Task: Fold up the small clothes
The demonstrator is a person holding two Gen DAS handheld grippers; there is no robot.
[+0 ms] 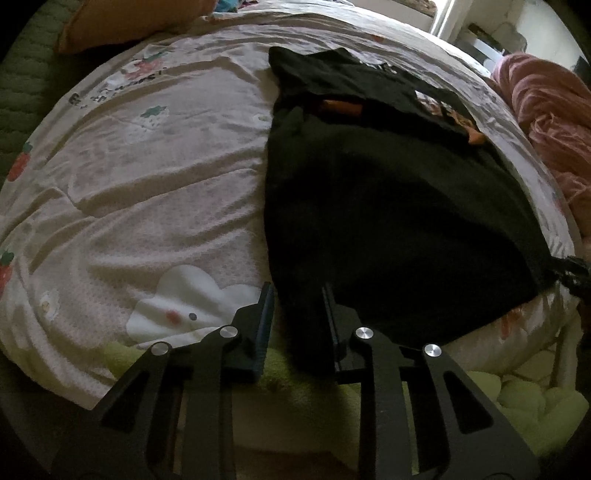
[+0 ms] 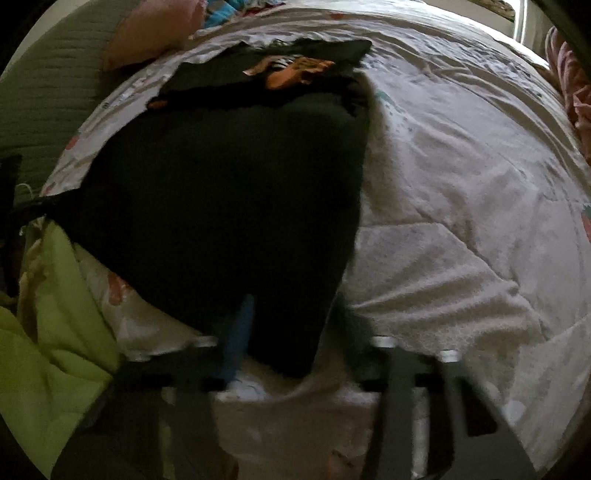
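Covering nearly everything in both views, a pale quilted bedspread (image 1: 155,192) printed with strawberries and a white bunny figure lies rumpled across the bed. On it rests the black garment (image 1: 388,206), spread flat with its near hem reaching the bed's front edge and a patch of orange print (image 2: 291,72) showing at its far end. Beyond the bedspread sit a green quilted cover (image 2: 44,107), a pink blanket (image 1: 550,122) heaped at one side, an orange pillow (image 1: 122,18) near the headboard end, and lime-green fabric (image 2: 62,332) hanging below the front edge. The left gripper (image 1: 297,295) is narrowed around the garment's near left corner, with black cloth lying between its fingers. The right gripper (image 2: 295,325) is blurred; its blue-padded finger (image 2: 236,343) and the opposite one flank the garment's near right corner, but whether the pads press the cloth I cannot tell.
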